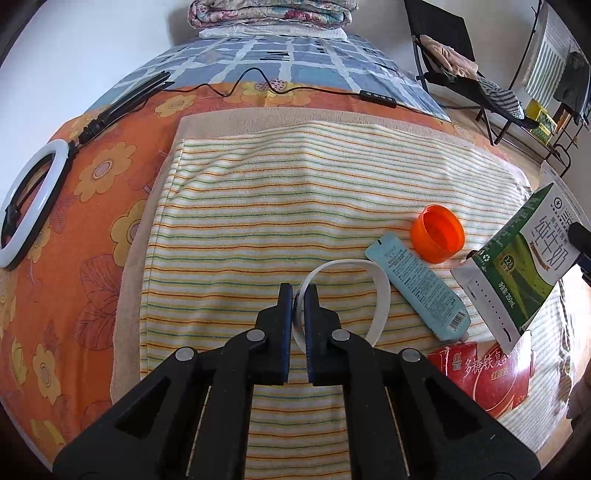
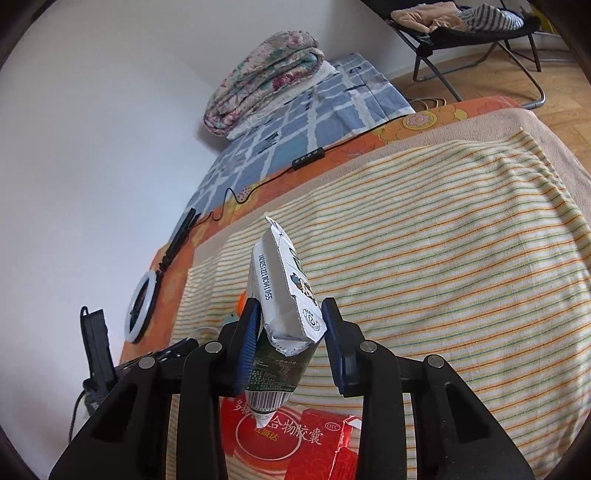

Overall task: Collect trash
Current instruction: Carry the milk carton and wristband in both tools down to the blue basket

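My left gripper (image 1: 298,295) is shut on a white paper strip loop (image 1: 380,291) that curls over the striped towel (image 1: 258,206). My right gripper (image 2: 290,314) is shut on a green and white milk carton (image 2: 280,291), held above the towel; the carton also shows at the right of the left wrist view (image 1: 524,266). An orange cap (image 1: 437,233), a light blue tube (image 1: 421,284) and a red medicine box (image 1: 484,373) lie on the towel right of my left gripper. The red box shows under the carton in the right wrist view (image 2: 295,439).
The towel covers an orange floral bedsheet (image 1: 92,192). A ring light (image 1: 33,199) with its stand and cable lies at the left. A folded quilt (image 2: 258,81) sits at the bed's head. A black folding chair (image 2: 480,33) with clothes stands on the wooden floor.
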Demonstrator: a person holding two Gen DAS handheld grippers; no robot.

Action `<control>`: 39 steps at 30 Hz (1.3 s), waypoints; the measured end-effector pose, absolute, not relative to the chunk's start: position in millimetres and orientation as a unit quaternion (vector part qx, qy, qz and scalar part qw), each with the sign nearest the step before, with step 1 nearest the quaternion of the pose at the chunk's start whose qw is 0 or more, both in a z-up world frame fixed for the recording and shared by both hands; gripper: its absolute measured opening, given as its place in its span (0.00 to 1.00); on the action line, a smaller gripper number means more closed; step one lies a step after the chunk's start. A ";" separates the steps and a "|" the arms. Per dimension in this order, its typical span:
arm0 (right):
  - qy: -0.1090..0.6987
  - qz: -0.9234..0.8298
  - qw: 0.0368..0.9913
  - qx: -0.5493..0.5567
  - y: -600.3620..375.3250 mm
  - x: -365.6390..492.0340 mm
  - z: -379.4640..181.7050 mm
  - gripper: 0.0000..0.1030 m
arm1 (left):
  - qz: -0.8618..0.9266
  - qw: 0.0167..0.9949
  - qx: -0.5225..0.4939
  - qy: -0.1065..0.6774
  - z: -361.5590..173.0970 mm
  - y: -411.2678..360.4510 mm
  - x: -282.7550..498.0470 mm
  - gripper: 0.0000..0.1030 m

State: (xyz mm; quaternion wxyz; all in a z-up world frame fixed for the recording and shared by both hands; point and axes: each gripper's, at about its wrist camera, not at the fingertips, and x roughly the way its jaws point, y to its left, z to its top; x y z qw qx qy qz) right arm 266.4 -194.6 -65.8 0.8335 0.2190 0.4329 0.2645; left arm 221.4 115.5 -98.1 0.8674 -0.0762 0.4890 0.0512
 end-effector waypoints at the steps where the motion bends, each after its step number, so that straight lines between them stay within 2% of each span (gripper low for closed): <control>1: 0.426 0.262 0.840 0.209 -195.8 263.9 -61.1 0.30 | 0.051 0.868 -0.079 0.487 -96.1 116.4 219.7 0.04; 13: 0.384 0.256 0.875 0.146 -204.0 235.6 -24.8 0.30 | 0.048 0.879 -0.077 0.468 -62.6 113.5 185.7 0.04; 39: 0.380 0.276 0.879 0.082 -227.9 118.1 20.2 0.30 | 0.004 0.894 -0.054 0.445 -13.2 48.0 45.4 0.04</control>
